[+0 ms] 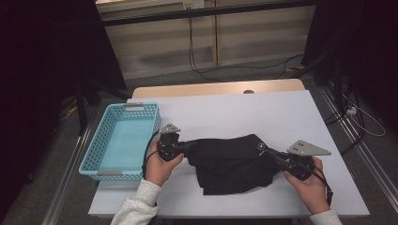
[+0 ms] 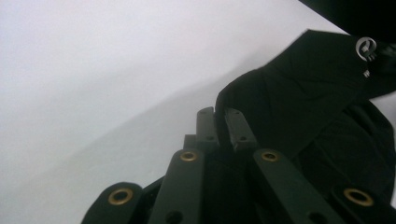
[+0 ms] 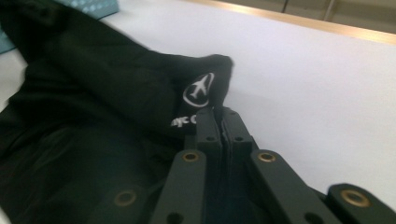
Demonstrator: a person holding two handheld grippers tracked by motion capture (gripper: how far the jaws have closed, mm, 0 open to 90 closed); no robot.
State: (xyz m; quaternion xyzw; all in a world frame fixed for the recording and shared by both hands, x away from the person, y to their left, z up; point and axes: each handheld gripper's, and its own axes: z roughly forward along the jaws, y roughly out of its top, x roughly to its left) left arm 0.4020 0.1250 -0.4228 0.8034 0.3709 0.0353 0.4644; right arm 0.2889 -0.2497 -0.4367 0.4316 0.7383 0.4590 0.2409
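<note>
Overhead, a white table (image 1: pixel 291 117) bears a blue basket (image 1: pixel 123 140) at left and a black garment (image 1: pixel 232 161) near centre. Left gripper (image 2: pixel 219 122) and right gripper (image 3: pixel 218 120) each pinch a cloth edge. Up close, the right gripper view reveals an airplane logo (image 3: pixel 199 89).

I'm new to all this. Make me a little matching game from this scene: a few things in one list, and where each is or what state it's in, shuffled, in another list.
Things:
1. black garment
2. blue basket
3. left gripper
4. right gripper

Places or states:
A. at the left edge of the white table, nothing in it
B. clamped on the cloth corner beside the white aeroplane logo
C. crumpled between the two grippers
D. clamped on the cloth edge nearest the basket

Pairs: 1-C, 2-A, 3-D, 4-B
</note>
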